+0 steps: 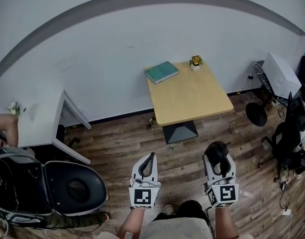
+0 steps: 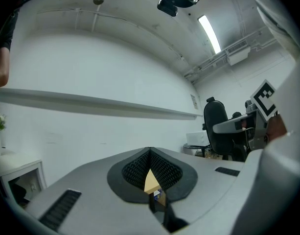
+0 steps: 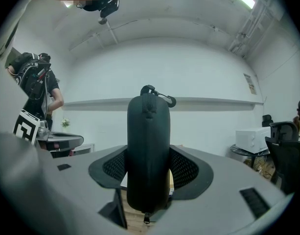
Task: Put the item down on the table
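One black oval zipped case pinched in right gripper fingers; left gripper fingers together.

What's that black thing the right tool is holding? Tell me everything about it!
It is a black oval case, fabric-looking, with a zip seam down its middle, a small clip on top and a zip pull below. It stands upright, squeezed between the ribbed pads of the right tool, in the air over the wood floor, not yet at the table.
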Tool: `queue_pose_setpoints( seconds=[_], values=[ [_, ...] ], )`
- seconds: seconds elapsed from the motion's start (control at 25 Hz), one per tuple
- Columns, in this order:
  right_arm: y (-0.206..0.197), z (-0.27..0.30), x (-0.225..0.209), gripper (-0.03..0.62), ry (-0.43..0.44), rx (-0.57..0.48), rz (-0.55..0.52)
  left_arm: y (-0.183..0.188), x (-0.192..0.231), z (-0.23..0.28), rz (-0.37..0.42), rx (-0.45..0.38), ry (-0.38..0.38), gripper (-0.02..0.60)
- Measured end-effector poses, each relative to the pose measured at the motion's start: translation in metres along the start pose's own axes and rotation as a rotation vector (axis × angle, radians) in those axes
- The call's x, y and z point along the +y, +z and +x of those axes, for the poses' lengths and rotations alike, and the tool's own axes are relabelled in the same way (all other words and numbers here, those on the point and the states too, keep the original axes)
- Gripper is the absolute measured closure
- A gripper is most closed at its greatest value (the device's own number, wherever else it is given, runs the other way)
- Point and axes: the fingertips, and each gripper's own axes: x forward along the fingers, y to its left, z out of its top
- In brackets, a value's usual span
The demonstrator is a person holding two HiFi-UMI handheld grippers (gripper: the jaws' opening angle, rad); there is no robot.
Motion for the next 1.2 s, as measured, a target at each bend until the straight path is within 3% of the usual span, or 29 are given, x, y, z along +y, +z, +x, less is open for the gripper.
queue_pose_setpoints(
  seconds=[0.28,0.64,1.2],
  values=[
    [-0.013,0.032,-0.025,0.338,0.005,0.006,0.012,-0.009,-0.001,0.035,0.004,0.012,0.013,0.574],
    [-0.01,0.095,-0.088,0.338,0.003,0.021,0.024,-0.007,-0.012,0.118,0.022,0.028,0.011,0.574],
    [-0.016,0.175,-0.191,0.338,0.033,0.041,0.071,0.01,-0.065,0.249,0.04,0.066,-0.007,0.574]
  ],
)
